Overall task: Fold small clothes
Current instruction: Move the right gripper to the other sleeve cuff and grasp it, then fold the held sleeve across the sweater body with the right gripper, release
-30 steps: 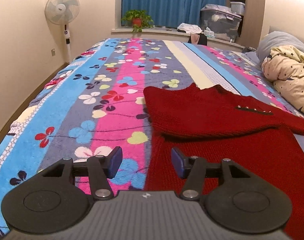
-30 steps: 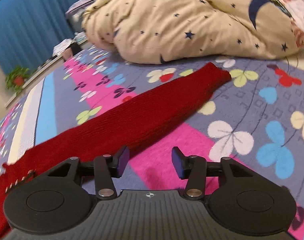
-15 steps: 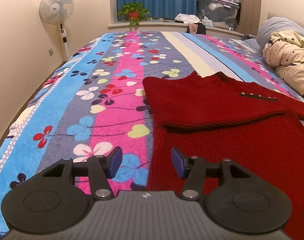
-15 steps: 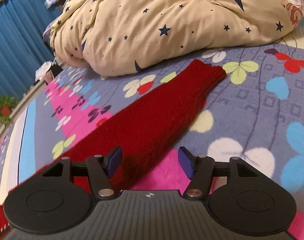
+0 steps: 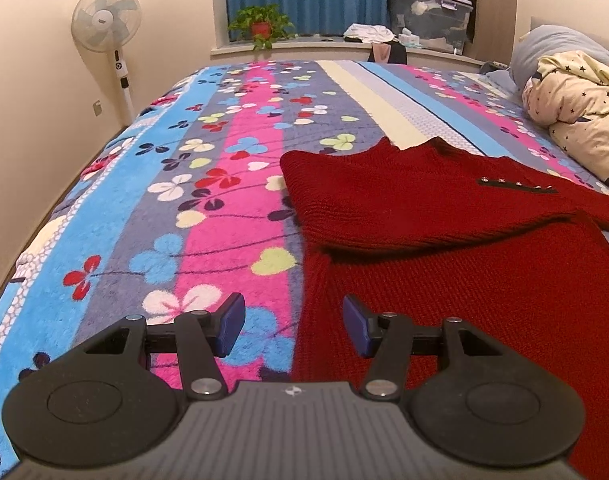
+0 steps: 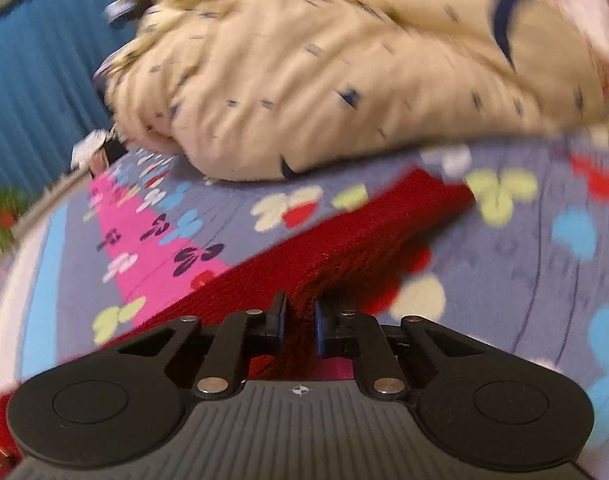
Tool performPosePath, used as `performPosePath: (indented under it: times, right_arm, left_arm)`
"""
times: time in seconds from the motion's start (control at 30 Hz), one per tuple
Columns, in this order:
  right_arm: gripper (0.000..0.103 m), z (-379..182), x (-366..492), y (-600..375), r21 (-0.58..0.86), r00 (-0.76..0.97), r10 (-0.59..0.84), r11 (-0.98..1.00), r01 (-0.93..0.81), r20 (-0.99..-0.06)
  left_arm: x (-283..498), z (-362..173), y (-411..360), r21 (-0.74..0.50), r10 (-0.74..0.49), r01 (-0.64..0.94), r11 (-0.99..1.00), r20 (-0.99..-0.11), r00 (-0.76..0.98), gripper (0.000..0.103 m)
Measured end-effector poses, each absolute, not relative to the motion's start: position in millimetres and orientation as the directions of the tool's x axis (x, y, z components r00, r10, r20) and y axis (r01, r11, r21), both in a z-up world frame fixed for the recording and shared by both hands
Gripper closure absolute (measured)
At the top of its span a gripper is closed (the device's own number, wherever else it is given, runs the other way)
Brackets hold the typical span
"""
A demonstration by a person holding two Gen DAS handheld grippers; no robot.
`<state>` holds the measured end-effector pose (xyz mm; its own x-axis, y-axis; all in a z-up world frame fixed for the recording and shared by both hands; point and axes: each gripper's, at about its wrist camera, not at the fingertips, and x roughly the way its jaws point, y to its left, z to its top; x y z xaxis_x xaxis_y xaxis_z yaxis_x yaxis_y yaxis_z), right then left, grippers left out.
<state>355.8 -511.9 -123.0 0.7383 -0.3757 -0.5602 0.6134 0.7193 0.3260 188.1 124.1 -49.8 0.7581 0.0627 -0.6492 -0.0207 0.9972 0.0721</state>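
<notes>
A dark red knit sweater (image 5: 444, 216) lies on the flowered bedspread (image 5: 208, 168), its top part folded down over its body. My left gripper (image 5: 293, 327) is open and empty, hovering over the sweater's left edge. In the right wrist view my right gripper (image 6: 300, 322) is shut on the sweater's long red sleeve (image 6: 368, 232), pinched mid-length and lifted into a ridge. The sleeve's cuff (image 6: 444, 188) lies near the rumpled quilt. This view is blurred by motion.
A cream star-print quilt (image 6: 344, 72) is bunched at the bed's head, also in the left wrist view (image 5: 576, 108) beside a grey pillow (image 5: 556, 44). A standing fan (image 5: 106, 28), a potted plant (image 5: 260, 26) and storage boxes (image 5: 428, 8) stand beyond the bed.
My right gripper has moved down onto the sleeve and closed on it, lifting the knit. The left gripper has stayed open, its view shifting only slightly.
</notes>
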Motion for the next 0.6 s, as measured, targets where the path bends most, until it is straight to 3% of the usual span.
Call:
performPosePath:
  times: [0.1, 0.23, 0.4, 0.5, 0.57, 0.6]
  right_arm:
    - [0.090, -99.2, 365.1, -482.7, 0.197, 0.749, -0.436, 0.785, 0.588, -0.498]
    - [0.090, -56.1, 374.4, -404.1, 0.003, 0.832, -0.437, 0.885, 0.466, -0.341]
    - [0.090, -14.9, 361.4, -249.7, -0.216, 0.968, -0.163, 0.969, 0.121, -0.188]
    - [0.090, -17.2, 342.4, -153.7, -0.303, 0.973, 0.062, 0.944, -0.129, -0.223]
    - [0.087, -38.5, 328.9, -97.0, -0.328, 0.931, 0.184, 0.900, -0.288, -0.314]
    - [0.077, -52.8, 325.1, -75.1, -0.332, 0.897, 0.224, 0.872, -0.359, -0.381]
  left_arm:
    - [186.8, -47.6, 122.4, 0.069, 0.054, -0.012, 0.998, -0.642, 0.764, 0.043]
    - [185.6, -44.2, 121.4, 0.056, 0.044, -0.011, 0.998, -0.634, 0.772, 0.043]
    - [182.9, -38.9, 124.4, 0.048, 0.046, -0.021, 0.999, -0.621, 0.782, 0.043]
    - [180.8, -33.0, 129.7, 0.028, 0.048, -0.039, 0.999, -0.608, 0.792, 0.043]
    - [179.7, -30.4, 134.0, 0.013, 0.048, -0.050, 0.999, -0.605, 0.795, 0.043]
    - [179.6, -30.1, 136.1, 0.009, 0.049, -0.054, 0.998, -0.607, 0.793, 0.043]
